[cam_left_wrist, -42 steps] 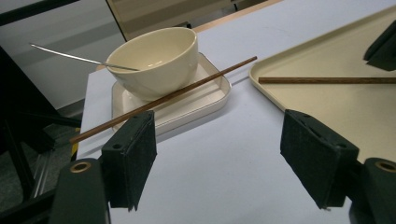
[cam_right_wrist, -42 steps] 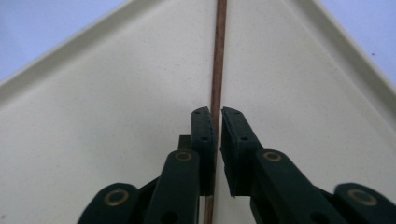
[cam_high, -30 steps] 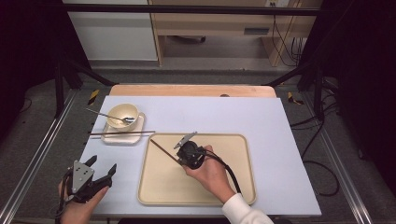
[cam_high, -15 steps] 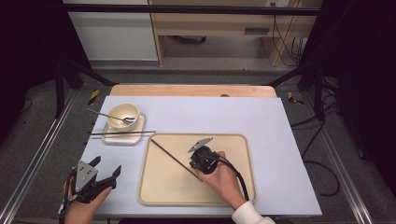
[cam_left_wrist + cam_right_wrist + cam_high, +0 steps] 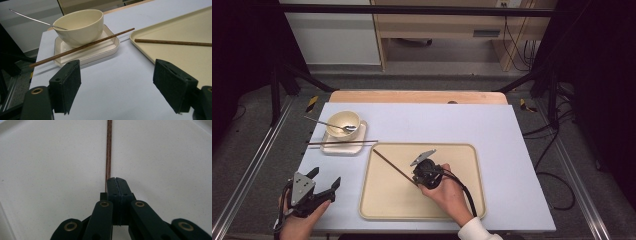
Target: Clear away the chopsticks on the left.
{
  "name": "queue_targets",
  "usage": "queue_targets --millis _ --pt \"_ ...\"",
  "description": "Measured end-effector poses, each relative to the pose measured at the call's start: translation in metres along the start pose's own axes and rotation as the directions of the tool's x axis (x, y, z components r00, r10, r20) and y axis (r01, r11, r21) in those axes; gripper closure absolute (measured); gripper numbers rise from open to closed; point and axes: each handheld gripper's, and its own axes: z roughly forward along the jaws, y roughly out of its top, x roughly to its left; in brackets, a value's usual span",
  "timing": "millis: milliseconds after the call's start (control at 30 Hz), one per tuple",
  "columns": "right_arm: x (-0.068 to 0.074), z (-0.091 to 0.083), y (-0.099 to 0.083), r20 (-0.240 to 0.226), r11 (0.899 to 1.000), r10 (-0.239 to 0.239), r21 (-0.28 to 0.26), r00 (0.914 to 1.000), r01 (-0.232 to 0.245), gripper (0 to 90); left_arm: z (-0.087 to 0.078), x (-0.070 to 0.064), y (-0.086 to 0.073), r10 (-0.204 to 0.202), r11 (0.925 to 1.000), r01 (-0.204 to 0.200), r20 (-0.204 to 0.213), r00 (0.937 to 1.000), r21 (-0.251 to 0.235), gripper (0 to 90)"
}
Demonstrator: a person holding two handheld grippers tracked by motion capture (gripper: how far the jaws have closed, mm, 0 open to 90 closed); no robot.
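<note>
Two grippers work over a pale blue table (image 5: 512,130). On the beige tray (image 5: 472,160) the right gripper (image 5: 418,181) has its jaws pressed together on a brown chopstick (image 5: 389,164) — the stick runs far-left. The left gripper (image 5: 324,184), near-left, gapes wide, empty. A second chopstick (image 5: 342,142) lies across the small dish (image 5: 343,149) under the bowl (image 5: 343,121).

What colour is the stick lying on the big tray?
Dark reddish-brown, like wood. The chopstick shows best in the right gripper view, lying on the cream tray.
</note>
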Motion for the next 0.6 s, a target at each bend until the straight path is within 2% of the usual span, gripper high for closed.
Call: queue_targets --millis 233,400,467,600 --pt "0.002 0.001 -0.001 -0.004 1.000 -0.011 0.016 0.9999 0.011 90.0 0.000 0.000 0.000 0.001 1.0000 -0.001 0.000 1.0000 0.000 22.3" --pt "0.001 -0.002 -0.006 -0.005 1.000 0.007 0.007 1.0000 -0.007 90.0 0.000 0.000 0.000 0.002 1.0000 -0.002 0.001 1.0000 0.000 22.4" --pt "-0.001 -0.002 -0.008 -0.001 1.000 0.006 0.019 1.0000 -0.006 90.0 0.000 0.000 0.000 0.005 1.0000 -0.005 0.002 1.0000 0.002 22.4" --pt "0.002 -0.001 -0.010 -0.019 1.000 0.005 0.026 0.9998 -0.005 90.0 0.000 -0.001 0.000 0.007 1.0000 -0.007 0.001 1.0000 0.000 22.5"
